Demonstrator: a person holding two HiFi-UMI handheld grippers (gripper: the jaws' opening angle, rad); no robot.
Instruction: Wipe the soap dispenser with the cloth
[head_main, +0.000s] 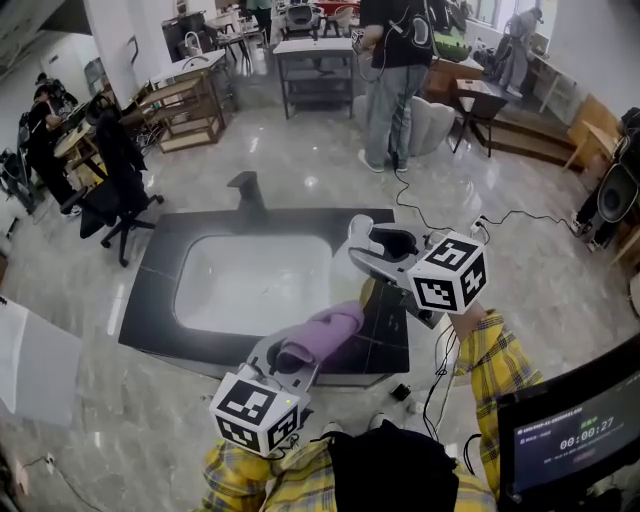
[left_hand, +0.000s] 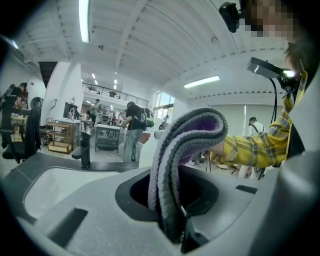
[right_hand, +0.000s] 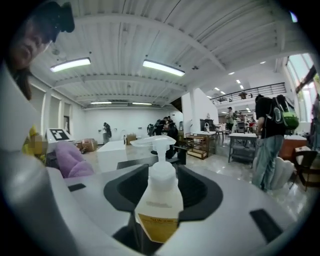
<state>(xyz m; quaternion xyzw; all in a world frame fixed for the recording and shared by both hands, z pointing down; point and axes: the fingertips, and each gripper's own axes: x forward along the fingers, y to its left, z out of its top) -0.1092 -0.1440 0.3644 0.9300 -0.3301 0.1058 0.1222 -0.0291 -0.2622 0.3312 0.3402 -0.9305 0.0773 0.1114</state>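
Head view first. A: what's in each hand?

B: Left tongs (head_main: 295, 352) clenched on the purple cloth (head_main: 325, 330), with a folded wad sticking out past the tips. Right tongs (head_main: 375, 248) clamped round the lower body of the soap dispenser (right_hand: 159, 200). The right gripper view shows it squarely between the jaws.

A: Where's the dispenser relative to the cloth?

B: To the cloth's right and a bit farther from the person. In the right gripper view the cloth (right_hand: 70, 160) sits off to the bottle's left, near it, and I see nothing of it on the bottle. Both are held up in the air over the front right part of the dark worktop (head_main: 160, 270), beside the sink (head_main: 250, 280).

A: Bottle axis?

B: Upright between the jaws, pump on top, spout turned toward the cloth side. The yellow label faces the camera.

A: So the move?

B: My guess is the left hand carries the cloth rightward onto the bottle's side, then strokes along its height. The right hand only has to hold steady. Watch the spout, which looks easy to snag.
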